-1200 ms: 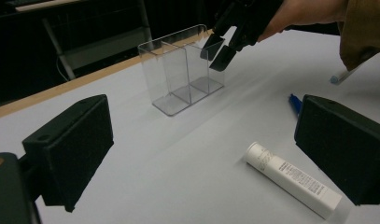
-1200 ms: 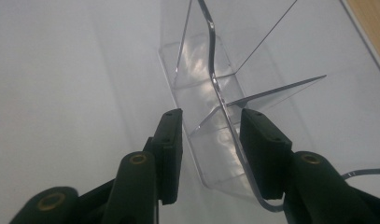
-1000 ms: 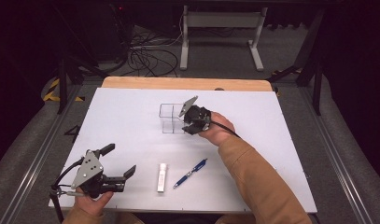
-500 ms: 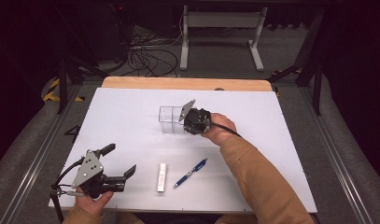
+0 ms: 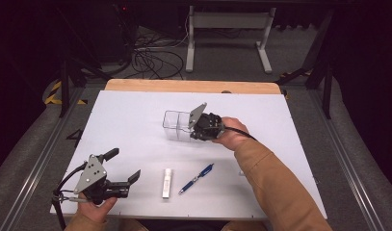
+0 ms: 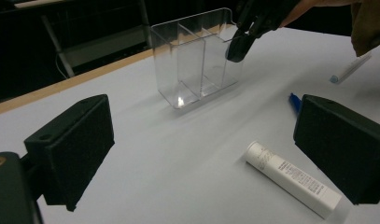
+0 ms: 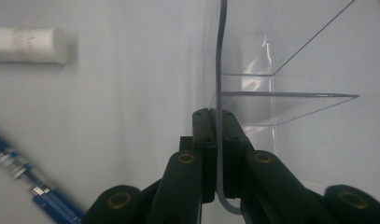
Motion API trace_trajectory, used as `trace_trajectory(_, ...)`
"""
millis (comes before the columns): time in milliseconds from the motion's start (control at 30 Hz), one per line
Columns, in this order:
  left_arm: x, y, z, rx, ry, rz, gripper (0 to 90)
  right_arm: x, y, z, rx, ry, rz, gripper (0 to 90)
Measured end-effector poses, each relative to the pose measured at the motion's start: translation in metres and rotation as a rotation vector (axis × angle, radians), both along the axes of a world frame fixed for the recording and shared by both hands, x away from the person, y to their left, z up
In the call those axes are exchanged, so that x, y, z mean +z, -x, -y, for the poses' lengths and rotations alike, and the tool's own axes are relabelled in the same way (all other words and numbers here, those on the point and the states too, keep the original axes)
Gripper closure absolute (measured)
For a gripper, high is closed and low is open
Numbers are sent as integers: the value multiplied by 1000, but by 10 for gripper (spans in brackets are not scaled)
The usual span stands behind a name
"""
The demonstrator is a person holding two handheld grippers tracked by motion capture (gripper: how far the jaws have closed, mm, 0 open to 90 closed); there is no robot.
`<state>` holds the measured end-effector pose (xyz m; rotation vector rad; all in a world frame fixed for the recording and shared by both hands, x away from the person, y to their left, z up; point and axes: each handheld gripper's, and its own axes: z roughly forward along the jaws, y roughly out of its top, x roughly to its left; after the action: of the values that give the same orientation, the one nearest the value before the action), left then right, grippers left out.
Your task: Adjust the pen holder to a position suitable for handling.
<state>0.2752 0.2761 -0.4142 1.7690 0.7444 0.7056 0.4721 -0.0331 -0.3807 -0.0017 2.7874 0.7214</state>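
Organizer wall (image 7: 219,70) between right jaws

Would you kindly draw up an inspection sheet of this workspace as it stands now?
Surface: white rectangular table top, with a bare wooden strip along the far edge.
Job's things: clear plastic three-compartment organiser, upright, compartments empty.
Clutter: white cylindrical tube and blue pen lying apart near the front edge.
Grippers: right hand-held gripper clamped on the organiser's side wall; left hand-held gripper open, holding nothing, near the front left corner.
Cables: a black cable trails from each gripper; a tangle of black cables lies on the floor beyond the table.
Surroundings: dark room, grey floor, white metal table frame behind.
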Motion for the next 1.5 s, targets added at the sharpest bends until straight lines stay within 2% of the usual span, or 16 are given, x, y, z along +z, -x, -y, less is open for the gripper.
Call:
trace_trajectory(233, 0, 0, 2, -3, -9, 2, 58, 1, 11, 17, 34, 54, -70, 880)
trace_trajectory(367, 0, 0, 3, -3, -9, 1, 58, -4, 11, 25, 54, 53, -112, 880)
trace_trajectory(467, 0, 0, 3, -4, -8, -2, 58, -7, 10, 27, 65, 59, -129, 879)
trace_trajectory(567, 0, -1, 3, -5, -8, -3, 58, -9, 7, 29, 74, 45, -141, 879)
trace_trajectory(700, -1, -2, 4, -8, -11, -3, 58, -10, 5, 29, 77, 46, -142, 876)
trace_trajectory(1067, -1, -3, 5, -12, -12, -2, 57, -11, 5, 31, 74, 72, -106, 848)
trace_trajectory(1200, 0, -3, 5, -14, -10, -1, 58, -11, 5, 31, 47, 65, -130, 855)
trace_trajectory(1333, 0, -4, 6, -19, -11, -4, 57, -11, 7, 29, 44, 71, -136, 858)
trace_trajectory(1500, 0, -6, 8, -25, -19, 1, 58, -11, 8, 30, 45, 68, -117, 823)
